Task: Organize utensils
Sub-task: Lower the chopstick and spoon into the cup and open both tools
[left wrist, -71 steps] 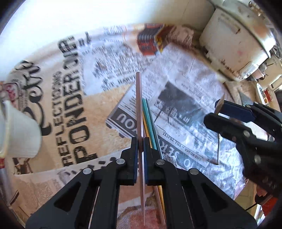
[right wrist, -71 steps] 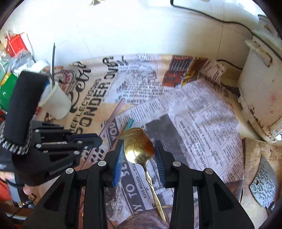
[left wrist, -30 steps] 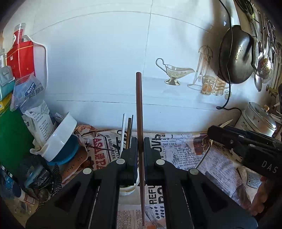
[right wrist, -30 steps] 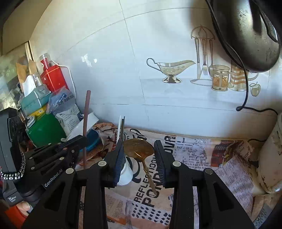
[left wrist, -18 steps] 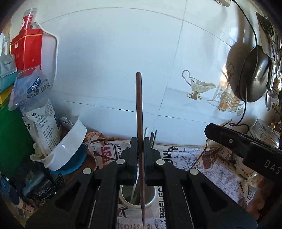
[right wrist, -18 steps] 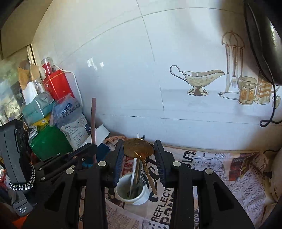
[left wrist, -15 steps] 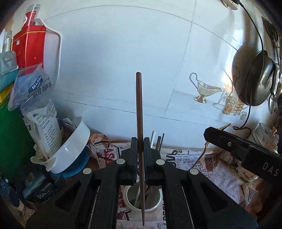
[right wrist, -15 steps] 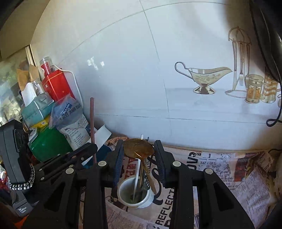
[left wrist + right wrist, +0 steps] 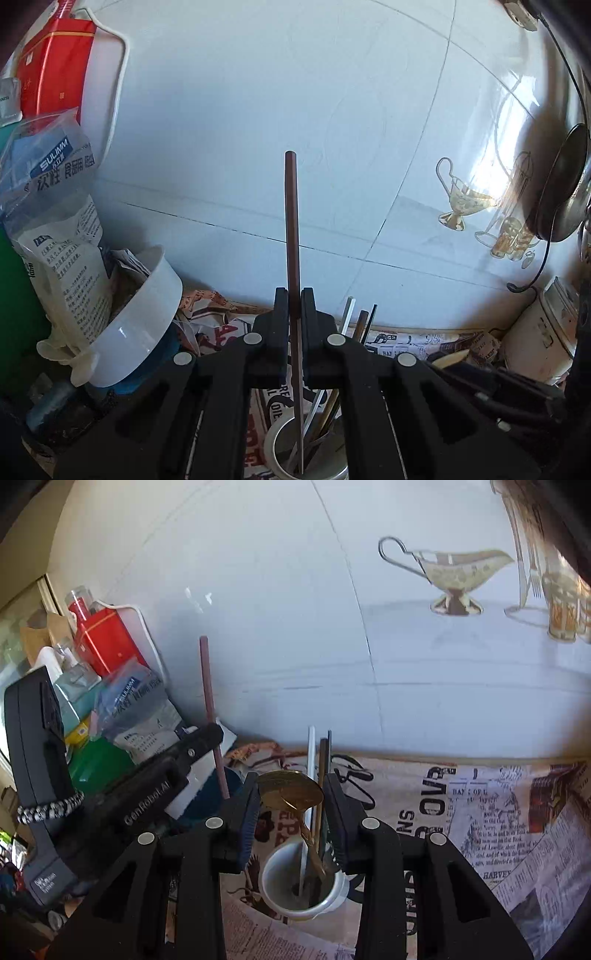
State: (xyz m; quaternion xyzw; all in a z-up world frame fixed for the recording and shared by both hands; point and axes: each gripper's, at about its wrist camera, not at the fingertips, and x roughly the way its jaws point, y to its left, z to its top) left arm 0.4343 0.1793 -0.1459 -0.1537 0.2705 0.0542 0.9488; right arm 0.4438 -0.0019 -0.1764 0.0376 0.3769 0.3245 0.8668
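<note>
Over the white cup [image 9: 303, 890], which already has a few sticks in it, both loads aren't dropped yet. Left gripper [image 9: 294, 314] pinches a brown chopstick [image 9: 291, 229]; right gripper [image 9: 290, 801] clamps a gold spoon [image 9: 290, 794].

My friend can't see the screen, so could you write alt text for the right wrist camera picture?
Two black fingers grip a gold metal spoon by its bowl, its handle reaching down into a white round cup that stands on a newspaper-covered counter and already holds several sticks. At left, a second black gripper holds a long reddish-brown chopstick upright before a white tiled wall.
</note>
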